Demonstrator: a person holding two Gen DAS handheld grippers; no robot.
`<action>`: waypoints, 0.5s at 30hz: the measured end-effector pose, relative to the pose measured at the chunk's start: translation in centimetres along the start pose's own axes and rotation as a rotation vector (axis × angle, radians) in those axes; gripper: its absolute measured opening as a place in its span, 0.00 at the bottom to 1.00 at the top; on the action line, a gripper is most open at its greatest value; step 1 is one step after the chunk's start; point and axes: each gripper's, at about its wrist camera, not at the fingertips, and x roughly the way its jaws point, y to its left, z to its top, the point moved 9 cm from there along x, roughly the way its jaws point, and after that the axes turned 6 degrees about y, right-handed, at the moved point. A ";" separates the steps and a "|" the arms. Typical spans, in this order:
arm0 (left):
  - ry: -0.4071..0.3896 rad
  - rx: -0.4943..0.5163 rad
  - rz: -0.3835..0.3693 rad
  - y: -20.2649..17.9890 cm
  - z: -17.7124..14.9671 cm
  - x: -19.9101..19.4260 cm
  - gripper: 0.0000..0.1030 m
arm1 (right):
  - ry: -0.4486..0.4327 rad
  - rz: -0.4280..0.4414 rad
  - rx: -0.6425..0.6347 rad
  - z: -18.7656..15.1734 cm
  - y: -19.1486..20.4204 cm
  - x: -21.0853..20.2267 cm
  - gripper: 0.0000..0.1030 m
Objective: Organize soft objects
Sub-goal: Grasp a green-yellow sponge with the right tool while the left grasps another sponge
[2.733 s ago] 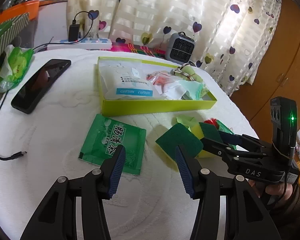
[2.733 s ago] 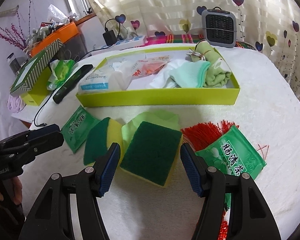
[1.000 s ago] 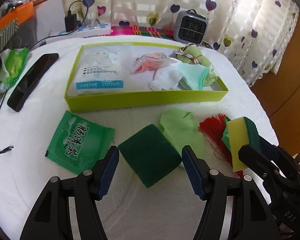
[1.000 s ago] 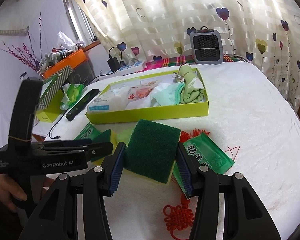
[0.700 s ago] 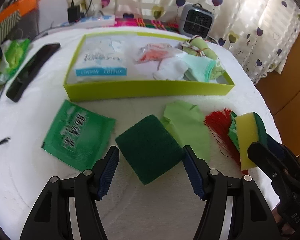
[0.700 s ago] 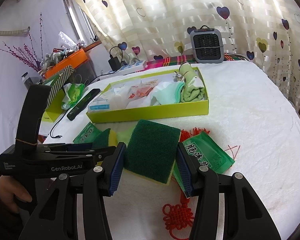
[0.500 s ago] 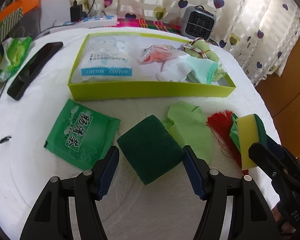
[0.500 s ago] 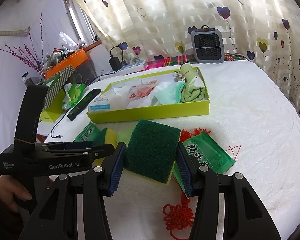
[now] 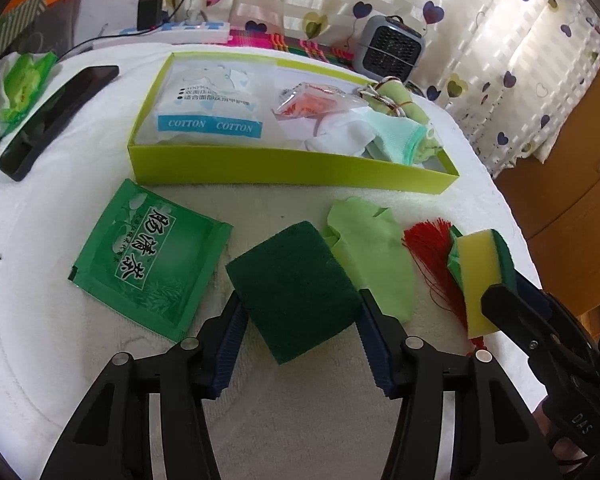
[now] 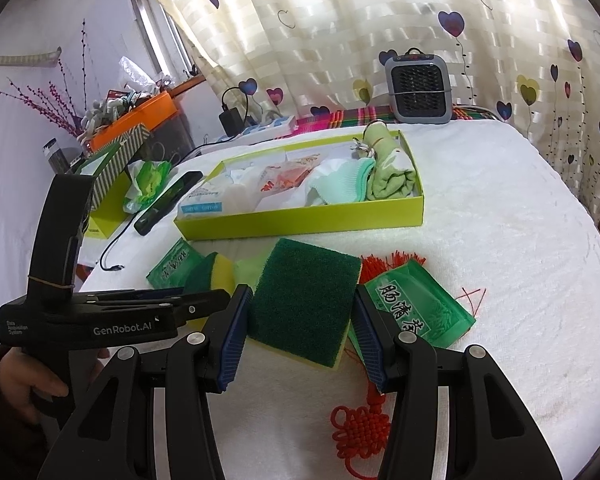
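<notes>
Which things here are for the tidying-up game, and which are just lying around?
For the tidying:
- two green-and-yellow scrubbing sponges, one in each pair of tongs
- lime green cardboard box
- light green cloth
- green foil tea sachet
- red knotted tassel

Just lying about:
- black phone
- small grey heater
- white power strip

One sponge (image 9: 294, 294) lies between the left gripper (image 9: 300, 340) fingers, a tea packet (image 9: 148, 266) to its left, a cloth (image 9: 370, 256) to its right. The box (image 9: 292, 168) lies beyond. Another sponge (image 10: 306, 306) sits between the right gripper (image 10: 300, 338) fingers.
</notes>
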 end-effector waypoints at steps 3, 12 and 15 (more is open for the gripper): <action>-0.010 0.002 -0.007 -0.1 -0.1 -0.2 0.51 | 0.004 -0.001 -0.004 -0.1 0.1 0.1 0.49; -0.054 0.024 0.011 0.1 0.1 -1.8 0.50 | 0.007 0.001 -0.005 -0.2 0.3 0.1 0.49; -0.056 0.030 0.013 0.1 0.1 -1.9 0.50 | 0.008 0.000 -0.013 -0.2 0.5 0.1 0.49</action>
